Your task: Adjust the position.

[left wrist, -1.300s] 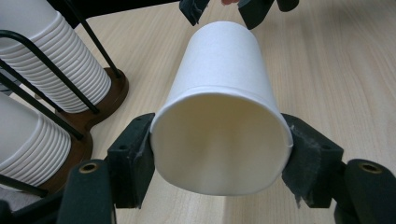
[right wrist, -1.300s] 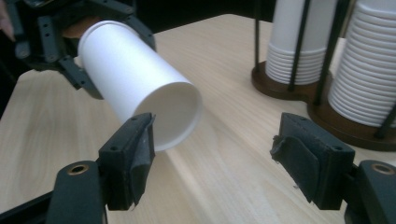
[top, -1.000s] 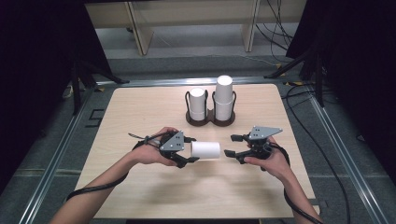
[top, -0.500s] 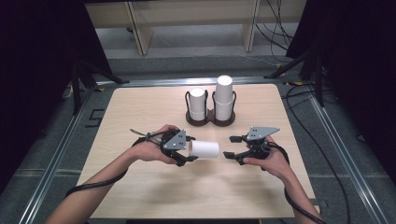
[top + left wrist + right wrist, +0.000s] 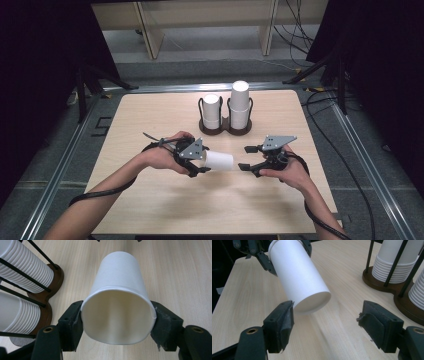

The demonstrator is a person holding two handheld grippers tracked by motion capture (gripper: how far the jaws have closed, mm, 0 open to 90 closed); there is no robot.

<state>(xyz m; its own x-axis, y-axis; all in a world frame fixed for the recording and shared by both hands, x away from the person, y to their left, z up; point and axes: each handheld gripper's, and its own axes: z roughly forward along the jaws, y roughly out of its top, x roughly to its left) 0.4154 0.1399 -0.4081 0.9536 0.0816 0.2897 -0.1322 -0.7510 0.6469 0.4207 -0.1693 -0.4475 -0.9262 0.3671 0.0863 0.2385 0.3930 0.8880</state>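
A white paper cup lies on its side just above the wooden table. My left gripper is shut on its rim end, and in the left gripper view the pads press the open mouth of the cup from both sides. My right gripper faces the cup's closed bottom from the right, a small gap away. Its jaws are open and have just been opening, with nothing between the pads. The cup's bottom hangs just ahead of the left pad.
A dark wooden holder with black wire posts stands at the table's back middle. It carries two stacks of white cups, the right stack taller. Bare tabletop lies in front of both hands. A metal frame borders the table.
The right gripper's jaws look slightly wider apart. The cup and both hands keep their places.
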